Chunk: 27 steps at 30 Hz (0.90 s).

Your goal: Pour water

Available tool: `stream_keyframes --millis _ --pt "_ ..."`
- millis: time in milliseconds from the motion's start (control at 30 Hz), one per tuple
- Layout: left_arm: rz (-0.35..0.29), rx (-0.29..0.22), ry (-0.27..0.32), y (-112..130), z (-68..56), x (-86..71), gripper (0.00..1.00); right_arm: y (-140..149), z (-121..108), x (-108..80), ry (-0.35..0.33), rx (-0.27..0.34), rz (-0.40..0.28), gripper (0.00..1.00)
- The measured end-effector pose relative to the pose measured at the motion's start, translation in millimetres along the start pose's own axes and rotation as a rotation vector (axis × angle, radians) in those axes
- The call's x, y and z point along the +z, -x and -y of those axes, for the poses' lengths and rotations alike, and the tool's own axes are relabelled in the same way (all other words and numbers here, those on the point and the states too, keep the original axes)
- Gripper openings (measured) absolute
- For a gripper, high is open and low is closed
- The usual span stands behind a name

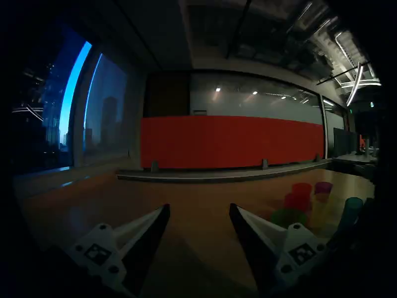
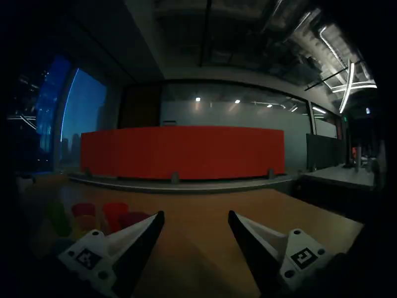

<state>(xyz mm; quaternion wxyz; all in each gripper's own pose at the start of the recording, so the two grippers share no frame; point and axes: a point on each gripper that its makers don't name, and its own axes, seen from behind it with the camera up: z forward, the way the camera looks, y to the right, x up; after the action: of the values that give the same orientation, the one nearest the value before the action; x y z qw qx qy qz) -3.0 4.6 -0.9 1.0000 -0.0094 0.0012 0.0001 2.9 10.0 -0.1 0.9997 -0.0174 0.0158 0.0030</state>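
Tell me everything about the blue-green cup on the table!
The blue-green cup looks like see-through plastic and is fairly tall. It stands upright on the wooden table, at the right end of a bunch of coloured cups. In this dim light I cannot tell if anything is inside it or if it touches its neighbours.

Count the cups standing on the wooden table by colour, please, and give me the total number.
Red cups: 2
Purple cup: 1
Green cup: 1
Yellow cup: 1 (faint in the dim light)
Teal cup: 1
Total: 6 cups
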Motion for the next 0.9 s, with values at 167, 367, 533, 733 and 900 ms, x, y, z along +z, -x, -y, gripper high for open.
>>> stream_keyframes --millis 167,367,533,733,900 --pt "0.000 0.000 0.000 0.1 0.2 0.2 0.88 4.4 -0.7 1.0 0.004 -0.005 0.015 0.99" --pt "0.000 0.000 0.000 0.1 -0.1 0.2 0.88 4.6 1.0 1.3 -0.001 -0.006 0.018 0.99" --pt "0.000 0.000 0.000 -0.1 -0.3 0.3 0.88 4.1 0.6 0.7 -0.002 -0.006 0.018 0.99" --pt "0.000 0.000 0.000 0.1 0.0 0.2 0.88 4.1 3.6 -0.1 -0.009 -0.006 0.018 0.99" --pt "0.000 0.000 0.000 0.1 0.1 0.2 0.88 4.2 5.9 -0.3 -0.016 -0.004 0.020 0.99"
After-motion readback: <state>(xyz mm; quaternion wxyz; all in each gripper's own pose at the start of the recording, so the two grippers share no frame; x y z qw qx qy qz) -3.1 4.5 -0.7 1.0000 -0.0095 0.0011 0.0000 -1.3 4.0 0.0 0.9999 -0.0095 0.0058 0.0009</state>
